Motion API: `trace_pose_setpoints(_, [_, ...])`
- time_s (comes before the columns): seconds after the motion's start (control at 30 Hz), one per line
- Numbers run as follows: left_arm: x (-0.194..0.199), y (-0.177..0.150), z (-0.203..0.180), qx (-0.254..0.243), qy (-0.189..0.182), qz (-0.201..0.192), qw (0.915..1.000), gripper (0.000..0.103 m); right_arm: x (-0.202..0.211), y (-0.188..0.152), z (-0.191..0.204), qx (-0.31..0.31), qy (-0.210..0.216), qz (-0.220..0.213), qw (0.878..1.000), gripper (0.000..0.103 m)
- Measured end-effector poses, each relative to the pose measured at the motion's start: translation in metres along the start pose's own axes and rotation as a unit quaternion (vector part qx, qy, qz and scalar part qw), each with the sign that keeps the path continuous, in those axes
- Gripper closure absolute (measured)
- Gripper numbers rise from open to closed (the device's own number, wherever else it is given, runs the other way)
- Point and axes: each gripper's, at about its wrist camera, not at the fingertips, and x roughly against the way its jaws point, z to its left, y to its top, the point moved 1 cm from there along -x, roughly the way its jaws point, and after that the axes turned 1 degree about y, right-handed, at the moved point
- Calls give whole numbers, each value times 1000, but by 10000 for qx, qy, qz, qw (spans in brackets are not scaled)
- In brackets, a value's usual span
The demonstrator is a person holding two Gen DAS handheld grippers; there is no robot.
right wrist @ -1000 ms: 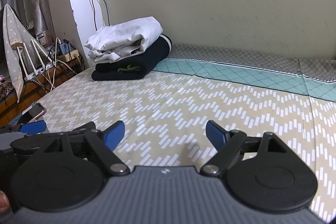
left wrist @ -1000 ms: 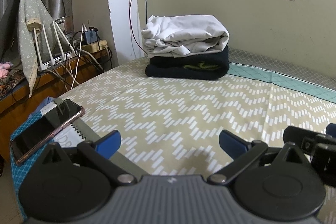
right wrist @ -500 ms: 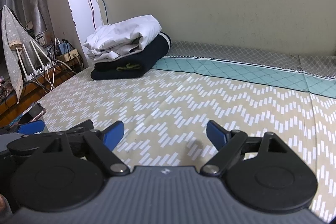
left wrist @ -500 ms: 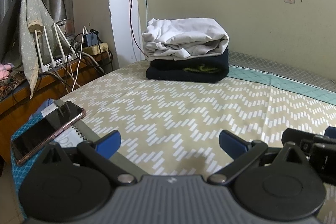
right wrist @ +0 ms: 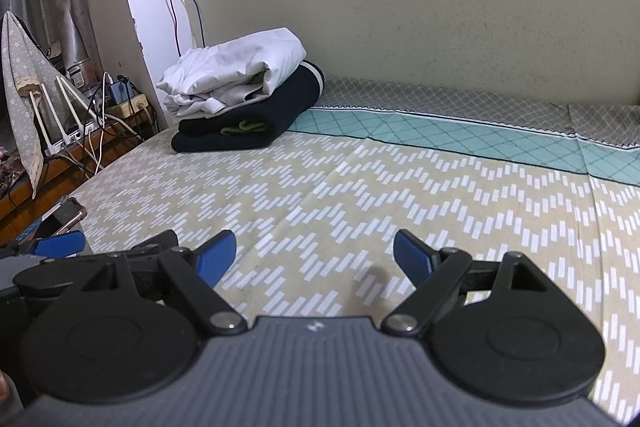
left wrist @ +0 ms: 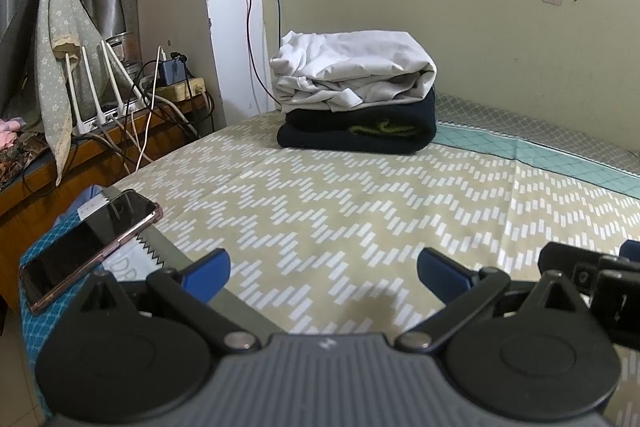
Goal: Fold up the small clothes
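The bed (left wrist: 360,211), spread with a tan sheet of white zigzag dashes and a teal diamond-patterned band toward 1 o'clock, fills most of both views. On it, at 12 o'clock in the left wrist view and 11 o'clock in the right wrist view, sits a stack of folded clothes: a white garment (left wrist: 352,67) lies on top of a dark navy garment (left wrist: 360,133), near the wall and well apart from both claws. The left claw (left wrist: 323,273) hangs low over the sheet with its blue pads spread wide, gripping nothing. The right claw (right wrist: 315,254) is likewise spread wide and bare, just beside the left one. At 9 o'clock a phone (left wrist: 86,245) lies on a blue cloth at the bed's edge.
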Motion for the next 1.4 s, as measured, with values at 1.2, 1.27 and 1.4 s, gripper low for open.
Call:
trace_pose_setpoints(1.2, [-1,3,4,15,675,-45,9977,0,1,0,0,-35,4,-1,10000,15])
trace_pose_setpoints(1.27, [-1,3,4,-18,662,-56,9978,0,1,0,0,-35,5,-2,10000,15])
trace_pose_setpoints(1.4, [0,3,5,-35,632,-78,9980,0,1,0,0,-30,6,-3,10000,15])
